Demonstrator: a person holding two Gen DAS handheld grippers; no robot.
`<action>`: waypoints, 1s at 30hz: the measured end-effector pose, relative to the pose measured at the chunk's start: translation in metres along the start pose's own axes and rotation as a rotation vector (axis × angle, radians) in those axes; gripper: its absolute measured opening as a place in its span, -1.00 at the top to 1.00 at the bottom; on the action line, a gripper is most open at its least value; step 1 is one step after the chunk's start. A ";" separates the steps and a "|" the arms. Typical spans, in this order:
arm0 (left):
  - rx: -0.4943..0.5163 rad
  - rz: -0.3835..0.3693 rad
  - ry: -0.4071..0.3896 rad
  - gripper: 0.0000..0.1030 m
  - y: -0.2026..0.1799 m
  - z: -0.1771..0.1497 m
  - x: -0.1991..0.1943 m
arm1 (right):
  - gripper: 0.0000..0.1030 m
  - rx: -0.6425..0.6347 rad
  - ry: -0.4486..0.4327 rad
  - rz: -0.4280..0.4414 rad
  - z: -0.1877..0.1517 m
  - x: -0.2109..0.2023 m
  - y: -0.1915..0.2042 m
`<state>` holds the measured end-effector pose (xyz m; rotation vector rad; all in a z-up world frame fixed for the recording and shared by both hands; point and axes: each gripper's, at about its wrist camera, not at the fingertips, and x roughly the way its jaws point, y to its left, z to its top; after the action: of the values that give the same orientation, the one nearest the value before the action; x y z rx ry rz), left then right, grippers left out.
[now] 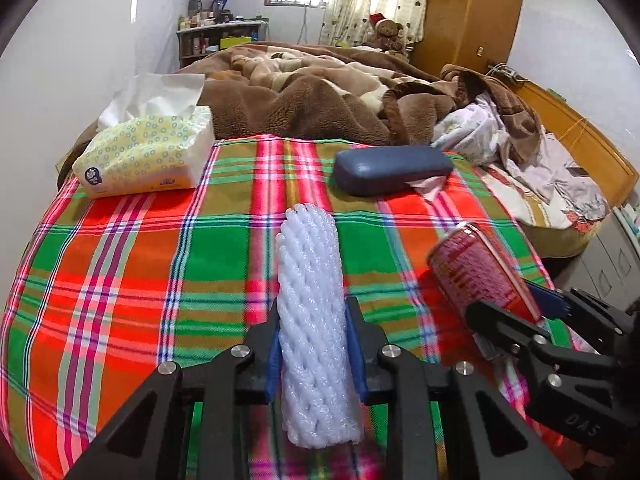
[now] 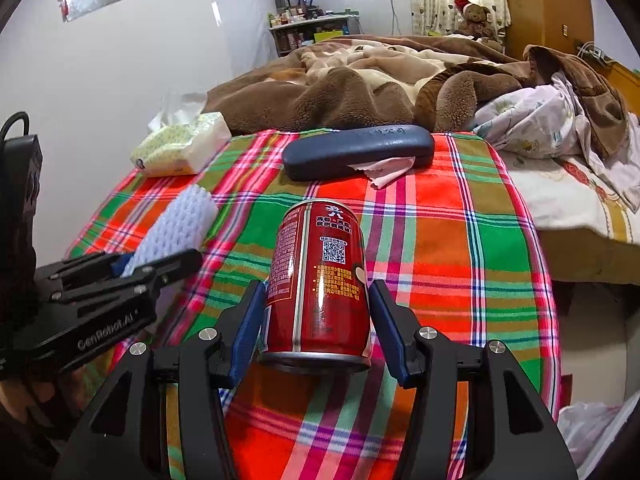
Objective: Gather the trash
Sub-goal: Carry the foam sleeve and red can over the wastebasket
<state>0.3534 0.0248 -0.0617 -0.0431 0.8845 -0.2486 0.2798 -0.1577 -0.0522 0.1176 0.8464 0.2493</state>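
The left gripper (image 1: pixel 314 344) is clamped on a white foam net sleeve (image 1: pixel 310 320), its blue pads pressed to both sides. The right gripper (image 2: pixel 318 320) grips a red drink can (image 2: pixel 320 280), which sticks out forward between the fingers. Both are held over the plaid cloth (image 1: pixel 160 272). At the cloth's far edge lies a dark blue glasses case (image 2: pixel 358 150) with a pink wipe (image 2: pixel 386 174) under it; a tissue pack (image 1: pixel 148 156) sits at the cloth's far left corner.
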 end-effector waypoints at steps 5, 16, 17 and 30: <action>0.003 -0.017 -0.020 0.45 -0.010 -0.006 -0.022 | -0.06 0.004 -0.020 -0.002 -0.005 -0.015 -0.001; 0.025 -0.045 -0.082 0.45 -0.041 -0.029 -0.085 | -0.06 0.046 -0.076 0.004 -0.024 -0.063 -0.010; 0.026 -0.052 -0.087 0.45 -0.045 -0.031 -0.090 | -0.06 0.049 -0.083 0.002 -0.026 -0.068 -0.012; 0.122 -0.116 -0.151 0.45 -0.116 -0.064 -0.150 | -0.06 0.117 -0.190 -0.052 -0.058 -0.143 -0.045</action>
<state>0.1899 -0.0485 0.0282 0.0001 0.7159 -0.4019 0.1528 -0.2387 0.0037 0.2248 0.6736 0.1376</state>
